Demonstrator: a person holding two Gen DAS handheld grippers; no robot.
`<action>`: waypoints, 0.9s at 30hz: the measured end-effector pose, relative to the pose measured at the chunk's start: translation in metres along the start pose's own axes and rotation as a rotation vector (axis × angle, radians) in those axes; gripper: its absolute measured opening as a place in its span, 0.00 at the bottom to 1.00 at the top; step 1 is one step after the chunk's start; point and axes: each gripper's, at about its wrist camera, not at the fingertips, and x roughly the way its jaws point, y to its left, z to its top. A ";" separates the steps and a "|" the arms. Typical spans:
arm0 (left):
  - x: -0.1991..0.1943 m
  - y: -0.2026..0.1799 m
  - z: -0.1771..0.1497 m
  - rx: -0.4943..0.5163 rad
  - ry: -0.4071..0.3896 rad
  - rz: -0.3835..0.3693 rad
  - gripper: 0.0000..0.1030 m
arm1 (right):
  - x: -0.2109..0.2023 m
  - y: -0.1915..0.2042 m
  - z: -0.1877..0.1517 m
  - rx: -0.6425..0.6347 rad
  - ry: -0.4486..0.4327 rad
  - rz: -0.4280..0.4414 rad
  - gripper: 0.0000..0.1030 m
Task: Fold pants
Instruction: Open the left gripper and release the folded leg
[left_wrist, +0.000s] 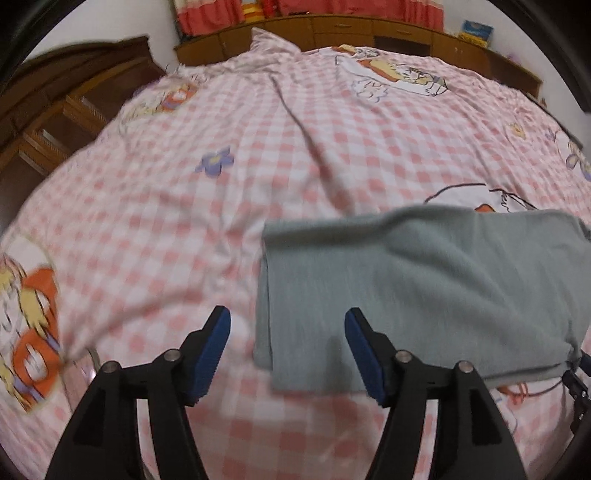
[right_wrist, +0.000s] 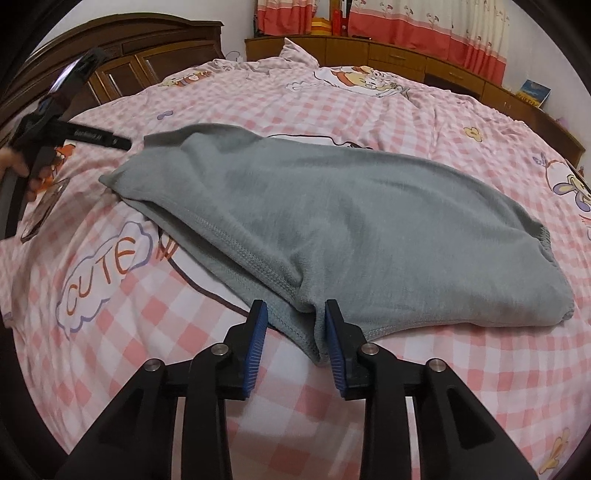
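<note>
grey pants (right_wrist: 332, 221) lie folded on the pink checked bed (right_wrist: 147, 332), left gripper (left_wrist: 287, 352) wide open and empty beside them, right gripper (right_wrist: 293, 332) slackly parted around a corner fold; next seems releasing, then smoothing.

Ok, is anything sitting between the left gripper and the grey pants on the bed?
Nothing visible. The left gripper hangs open right at the folded edge of the grey pants, with only bare pink checked bedsheet beneath it.
</note>
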 end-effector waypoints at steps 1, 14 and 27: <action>-0.001 0.001 -0.006 -0.015 0.002 -0.028 0.66 | 0.000 0.000 0.000 0.000 0.001 0.000 0.32; 0.023 0.012 -0.016 -0.198 0.078 -0.143 0.52 | 0.002 -0.001 -0.002 0.009 0.005 -0.011 0.32; 0.002 -0.003 0.002 -0.134 0.025 -0.088 0.30 | 0.000 -0.003 -0.001 0.031 -0.006 0.006 0.32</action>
